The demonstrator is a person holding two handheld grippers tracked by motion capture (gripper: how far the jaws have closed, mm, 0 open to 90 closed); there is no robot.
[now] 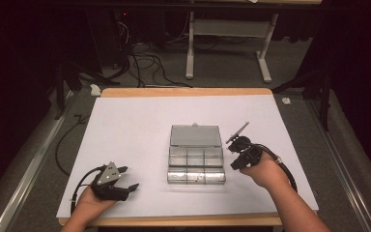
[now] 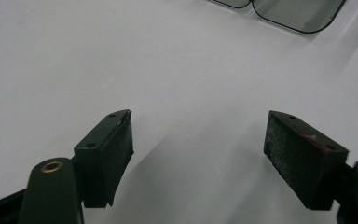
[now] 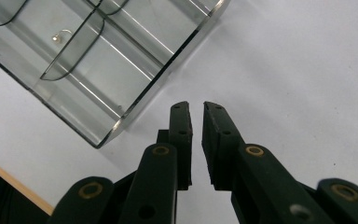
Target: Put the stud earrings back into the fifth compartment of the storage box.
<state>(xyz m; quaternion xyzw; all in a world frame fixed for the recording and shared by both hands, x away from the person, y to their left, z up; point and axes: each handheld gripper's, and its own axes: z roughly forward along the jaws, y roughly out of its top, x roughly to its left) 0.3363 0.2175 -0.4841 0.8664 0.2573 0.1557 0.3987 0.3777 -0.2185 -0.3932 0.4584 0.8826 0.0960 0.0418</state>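
Under dark surroundings, white-covered table [image 1: 125,125] with wooden edge, grey carpet [image 1: 222,67] beyond.

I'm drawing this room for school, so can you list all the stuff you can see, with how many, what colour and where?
Box: one, clear plastic with compartments, lid open, middle of the table.
Small bead: one, pale, inside a box compartment.
Table: one, white top with a wooden edge, centre of the room.
Cables: several, black, on the grey floor beyond the table.
Frame: one, white metal, on the floor at the back.
Left gripper: one, black with a grey plate, jaws wide open, near left of the table.
Right gripper: one, black, jaws nearly closed on nothing, beside the box's right side.
Hands: two, at the near edge.
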